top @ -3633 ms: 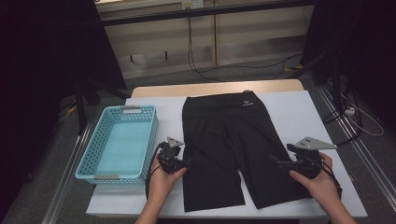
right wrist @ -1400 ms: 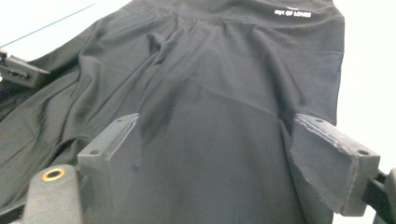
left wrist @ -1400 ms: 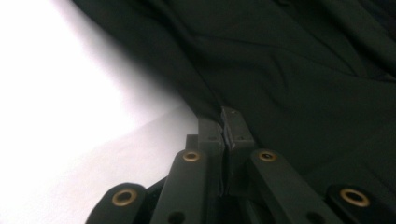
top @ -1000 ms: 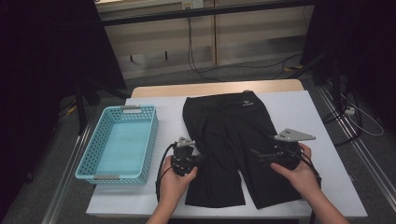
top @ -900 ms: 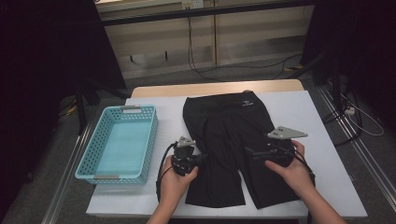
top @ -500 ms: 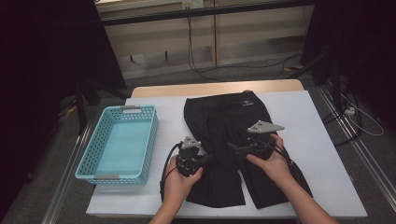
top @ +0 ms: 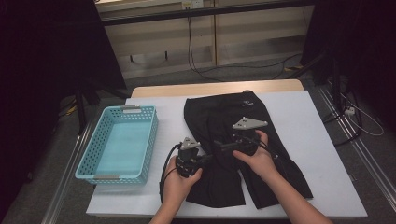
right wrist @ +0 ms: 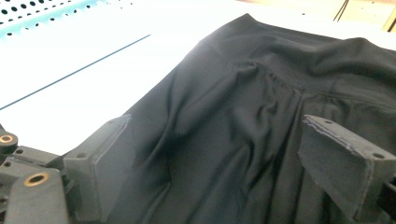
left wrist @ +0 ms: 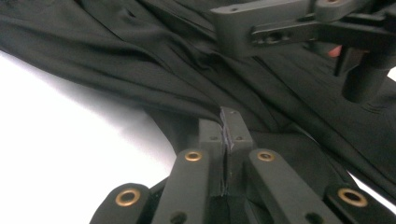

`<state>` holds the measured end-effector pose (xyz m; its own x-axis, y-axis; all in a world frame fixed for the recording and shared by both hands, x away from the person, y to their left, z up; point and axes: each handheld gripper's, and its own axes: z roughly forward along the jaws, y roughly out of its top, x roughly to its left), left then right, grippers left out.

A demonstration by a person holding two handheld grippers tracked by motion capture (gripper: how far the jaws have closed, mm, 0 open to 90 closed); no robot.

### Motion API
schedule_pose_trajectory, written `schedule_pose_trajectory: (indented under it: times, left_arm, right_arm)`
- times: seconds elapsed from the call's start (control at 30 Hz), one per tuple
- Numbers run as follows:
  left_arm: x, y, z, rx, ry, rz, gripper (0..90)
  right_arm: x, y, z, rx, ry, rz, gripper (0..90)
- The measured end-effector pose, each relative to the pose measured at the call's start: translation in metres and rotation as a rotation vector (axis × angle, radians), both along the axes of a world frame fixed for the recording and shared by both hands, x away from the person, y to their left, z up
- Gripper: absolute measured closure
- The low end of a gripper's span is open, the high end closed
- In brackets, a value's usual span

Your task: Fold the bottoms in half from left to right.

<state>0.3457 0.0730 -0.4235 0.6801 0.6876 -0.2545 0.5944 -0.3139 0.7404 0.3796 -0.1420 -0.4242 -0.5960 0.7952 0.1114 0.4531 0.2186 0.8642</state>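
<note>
Lying across the middle of the white table (top: 322, 121), the black shorts (top: 233, 116) are a thin, matte, stretchy knit, smooth at the waistband and rumpled into soft ridges lower down. Their long axis runs away from the person: waistband at the far edge, with a small pale logo, and the two legs pointing back toward the near edge. The left leg is bunched and pulled inward; the right leg lies flatter, its hem angled out to the near right.

Left tool (top: 203, 161) is clamped on the fabric at the left leg's edge; in the left gripper view its two dark, squared pads (left wrist: 237, 127) meet with a pinch of cloth (left wrist: 140, 70) between them. Right tool (top: 219, 145) sits over the middle of the shorts, its jaws standing wide apart, and the right gripper view shows folded fabric (right wrist: 261, 116) lying between the blocky grey pads (right wrist: 343, 161), with no pad pressing on it.

Off to the left stands a turquoise plastic basket (top: 88, 163), rectangular, its walls perforated with small holes.
</note>
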Motion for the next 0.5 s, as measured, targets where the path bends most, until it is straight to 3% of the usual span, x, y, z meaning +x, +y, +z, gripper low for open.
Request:
schedule_pose_trajectory:
  times: [0.33, 0.5]
  left_arm:
    - [0.0, -0.002, -0.001, -0.001, -0.004, -0.003, 89.0]
    - [-0.001, -0.002, 0.0, -0.006, -0.012, -0.004, 89.0]
  right_arm:
    - [0.008, 0.014, -0.005, -0.002, 0.018, 0.011, 12.1]
    - [0.014, 0.02, -0.008, -0.003, 0.049, 0.015, 20.6]
